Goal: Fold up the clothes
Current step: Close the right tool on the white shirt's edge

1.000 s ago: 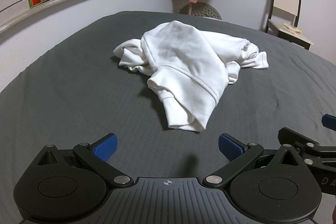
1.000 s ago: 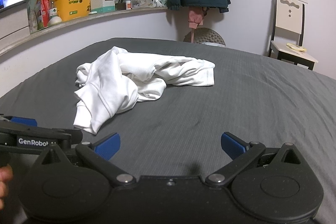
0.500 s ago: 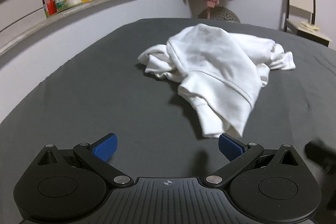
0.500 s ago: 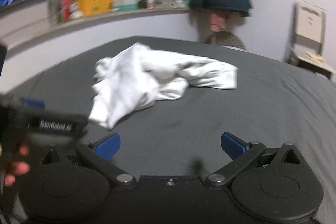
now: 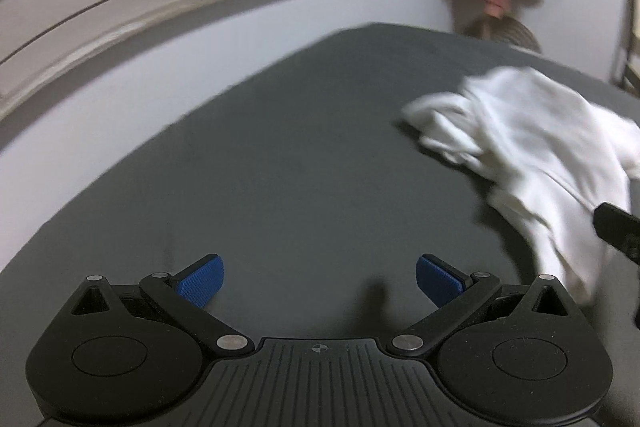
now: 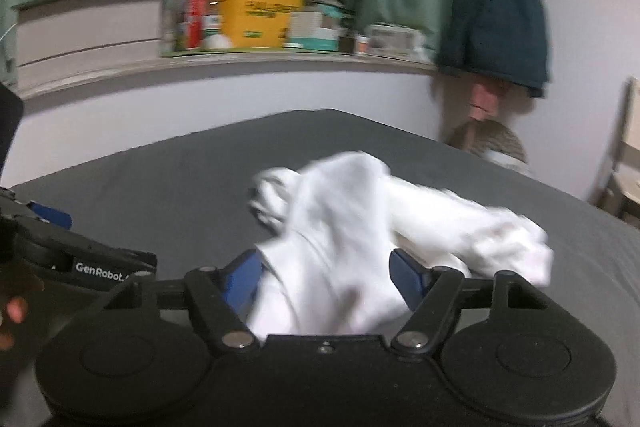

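A crumpled white garment lies on the dark grey bed, to the right in the left wrist view. My left gripper is open and empty over bare sheet, left of the garment. In the right wrist view the garment fills the middle, and its near end lies between the blue fingertips of my right gripper. The jaws stand apart around the cloth, narrower than before. The right gripper's black tip shows at the right edge of the left wrist view.
A wall ledge behind the bed holds a yellow box, bottles and small boxes. A dark jacket hangs at the right, with a chair beyond it. The left gripper's body and a hand show at the left.
My right gripper moved forward onto the garment, whose near end now lies between its narrowed jaws. My left gripper swung left, so the garment shifted to the right of its view.
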The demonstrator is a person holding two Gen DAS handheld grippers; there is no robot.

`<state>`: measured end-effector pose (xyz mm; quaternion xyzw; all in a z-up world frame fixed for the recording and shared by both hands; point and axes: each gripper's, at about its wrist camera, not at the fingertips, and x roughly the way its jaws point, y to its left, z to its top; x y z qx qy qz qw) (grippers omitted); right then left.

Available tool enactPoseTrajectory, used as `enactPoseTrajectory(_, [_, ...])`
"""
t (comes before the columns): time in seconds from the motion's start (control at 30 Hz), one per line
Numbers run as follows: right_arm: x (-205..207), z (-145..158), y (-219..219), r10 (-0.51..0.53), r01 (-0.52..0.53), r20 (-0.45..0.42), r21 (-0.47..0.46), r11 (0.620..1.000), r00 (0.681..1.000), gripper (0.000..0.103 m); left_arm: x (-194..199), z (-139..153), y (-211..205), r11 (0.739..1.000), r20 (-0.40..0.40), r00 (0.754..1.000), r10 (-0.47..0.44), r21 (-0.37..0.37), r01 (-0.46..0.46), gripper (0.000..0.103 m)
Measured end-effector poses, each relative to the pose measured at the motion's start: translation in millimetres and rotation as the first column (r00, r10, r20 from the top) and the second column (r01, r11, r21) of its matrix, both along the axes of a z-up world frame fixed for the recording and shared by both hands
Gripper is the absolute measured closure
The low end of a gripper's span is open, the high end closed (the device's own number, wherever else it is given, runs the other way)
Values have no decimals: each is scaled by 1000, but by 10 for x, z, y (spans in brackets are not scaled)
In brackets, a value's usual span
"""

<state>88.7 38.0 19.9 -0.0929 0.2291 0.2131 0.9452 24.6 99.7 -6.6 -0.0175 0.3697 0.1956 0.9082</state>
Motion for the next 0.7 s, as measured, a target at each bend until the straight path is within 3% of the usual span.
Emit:
enactPoseTrajectory(0.13, [209,-37,370,61,-63,-24,-69,996,998,49,-2,-48,162,990,15,990,141,6,-142,0])
enactPoseTrajectory(0.27, [349,-184,659,57,-59,-20,-167,984,998,50,95,-148,231,986,1,986,164,-39,-164,0])
enactPoseTrajectory(0.43, [445,-333,803,-12,9,-8,-265,964,1000,68,146,-246,283,977,-8,987,162,-140,-162,0])
enactPoseTrajectory(0.57, [462,-306,733,-64,60,-9,-248,967,998,93,169,-257,279,973,-2,987,159,-169,-157,0])
enactPoseTrajectory(0.7, [417,-216,572,-87,84,-10,-180,980,996,98,220,-271,273,968,17,989,150,-205,-144,0])
